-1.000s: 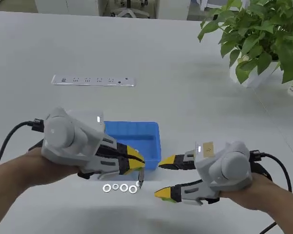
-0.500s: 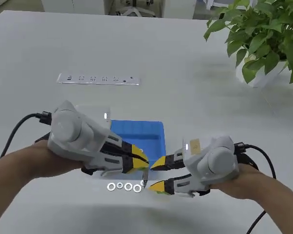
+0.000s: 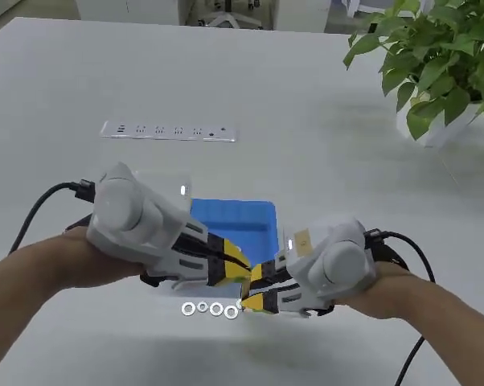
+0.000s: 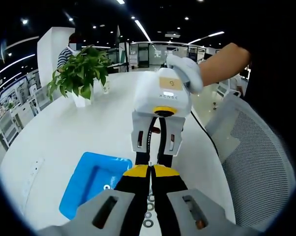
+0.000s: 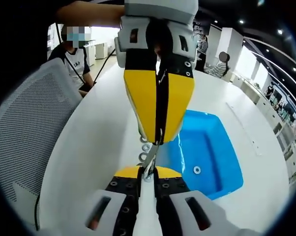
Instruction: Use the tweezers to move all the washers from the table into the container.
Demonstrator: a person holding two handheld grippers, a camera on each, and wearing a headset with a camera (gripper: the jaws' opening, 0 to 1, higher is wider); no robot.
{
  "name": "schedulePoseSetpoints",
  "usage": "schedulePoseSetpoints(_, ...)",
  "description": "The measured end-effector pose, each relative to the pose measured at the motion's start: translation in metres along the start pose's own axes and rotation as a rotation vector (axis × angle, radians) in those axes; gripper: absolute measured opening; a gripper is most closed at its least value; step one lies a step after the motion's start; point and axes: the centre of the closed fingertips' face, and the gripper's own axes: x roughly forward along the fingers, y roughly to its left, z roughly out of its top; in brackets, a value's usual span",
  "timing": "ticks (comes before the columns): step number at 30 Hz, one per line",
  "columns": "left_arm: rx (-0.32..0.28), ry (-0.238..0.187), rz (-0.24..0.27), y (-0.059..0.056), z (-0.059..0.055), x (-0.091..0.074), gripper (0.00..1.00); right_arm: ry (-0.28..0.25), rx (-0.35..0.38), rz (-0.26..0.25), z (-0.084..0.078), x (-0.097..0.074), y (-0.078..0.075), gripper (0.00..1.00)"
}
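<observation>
Four small flat silver washers [image 3: 208, 309], bright rings, in a short straight row on the white table [image 3: 322, 137], just in front of the near wall of the shallow blue container [image 3: 240, 215], apart from it. From the head view, left gripper [image 3: 240, 272] and right gripper [image 3: 250, 293] nose to nose, yellow tips almost touching above the right end of the row, anything between them too thin to make out. From the right gripper view, far more: slim steel tweezers [image 5: 151, 156] jutting from between the left gripper's yellow jaws, clamped there, points angled down toward the table beside the washers. Same view: one more washer [image 5: 197, 170] lying flat on the container's floor. Right gripper's own jaws drawn narrow, tips close about the tweezers' points; whether actually pinching them, cannot tell. From the left gripper view, own jaws pressed together at the bottom, the right gripper's grey body head-on just beyond. Both hands wrapped around the grey housings, forearms coming in from lower left and lower right, grippers held low and level over the table, pointed at each other, black cables [image 3: 41, 211] trailing behind. Farther back, a white power strip [image 3: 168, 131]; at the far right, a leafy potted plant [image 3: 435, 64].
</observation>
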Motion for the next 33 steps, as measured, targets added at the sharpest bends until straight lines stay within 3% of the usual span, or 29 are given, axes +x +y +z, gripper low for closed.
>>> schedulePoseSetpoints(29, 0.011, 0.016, 0.008, -0.001, 0.0011, -0.0012, 0.06, 0.002, 0.018, -0.004, -0.001, -0.0041, 0.0007, 0.09)
schedulePoseSetpoints(33, 0.01, 0.008, 0.015, -0.0011, 0.0031, -0.0038, 0.11, 0.002, 0.019, -0.005, -0.0006, -0.0057, 0.0003, 0.09)
